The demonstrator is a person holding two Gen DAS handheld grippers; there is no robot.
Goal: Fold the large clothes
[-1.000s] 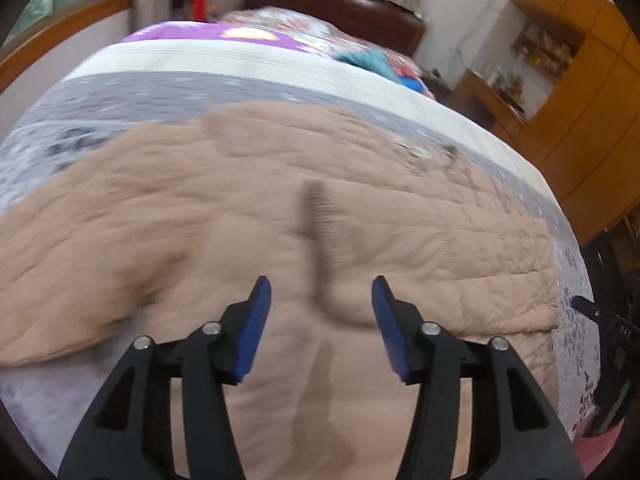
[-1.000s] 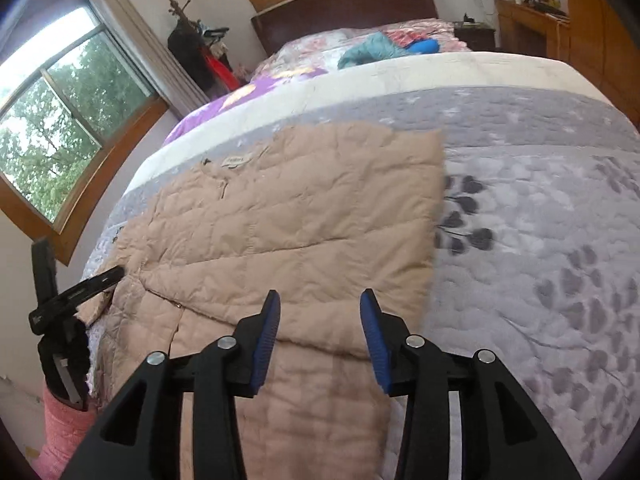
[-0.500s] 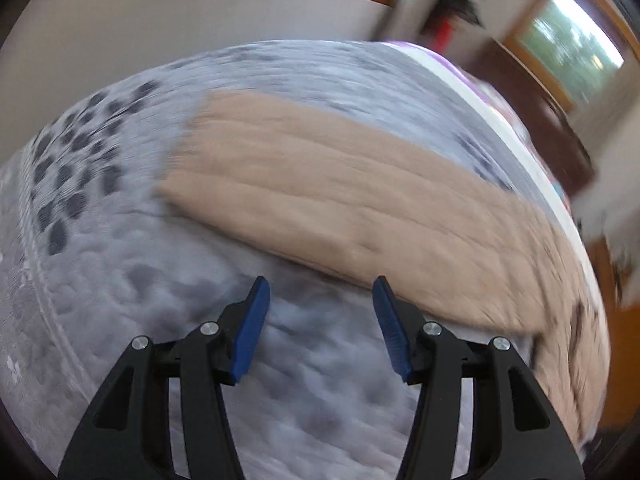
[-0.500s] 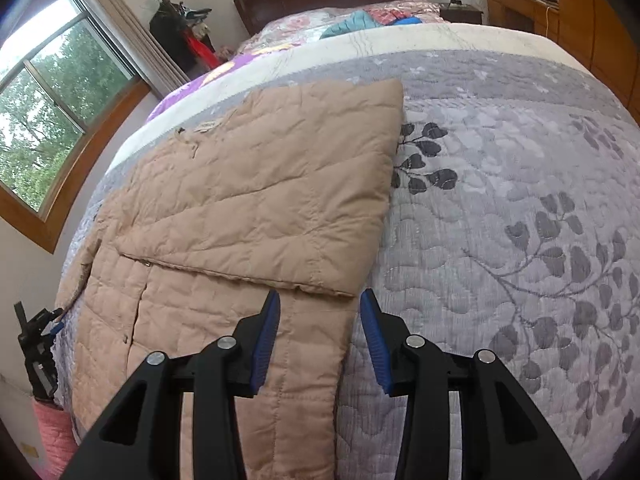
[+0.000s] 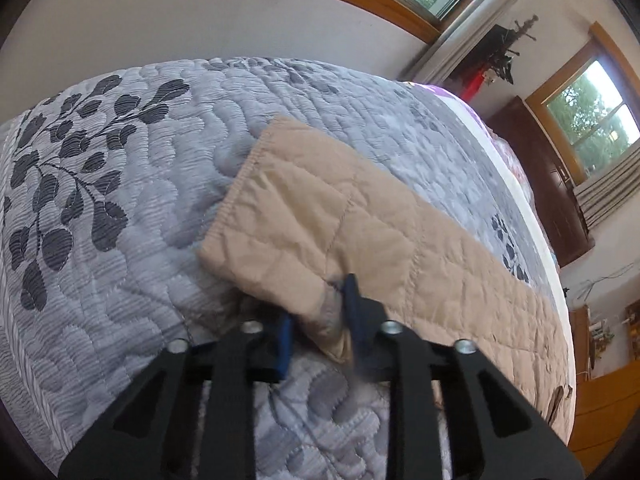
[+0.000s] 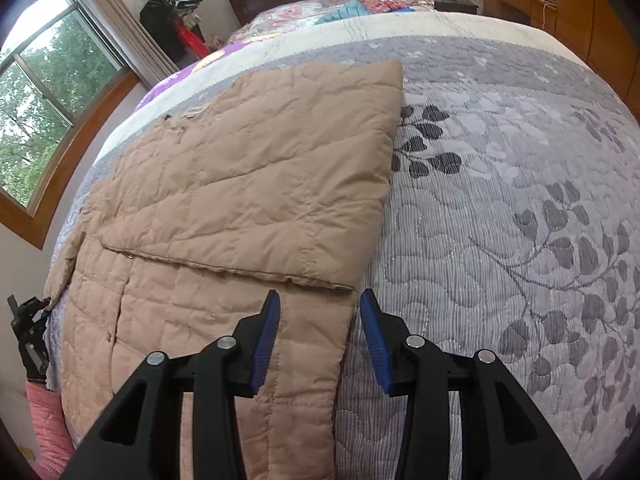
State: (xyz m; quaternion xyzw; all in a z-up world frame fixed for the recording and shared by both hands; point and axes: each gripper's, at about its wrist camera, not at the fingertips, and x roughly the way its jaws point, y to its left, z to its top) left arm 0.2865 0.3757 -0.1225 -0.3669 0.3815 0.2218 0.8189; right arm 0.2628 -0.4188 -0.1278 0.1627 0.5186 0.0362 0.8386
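At six o'clock, left gripper pinches jacket sleeve: soft, light, puffy; right gripper gapes, empty, over the jacket.

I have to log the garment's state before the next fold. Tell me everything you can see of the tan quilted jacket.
The tan quilted jacket looks like thin, puffy stitched fabric, lying flat on the grey leaf-print bedspread. Its right side is folded over its body, leaving a straight edge. Its left sleeve stretches out across the bedspread, ending in a gathered cuff. The left tongs pinch the sleeve's near edge; the right tongs sit open over the jacket's lower right edge.
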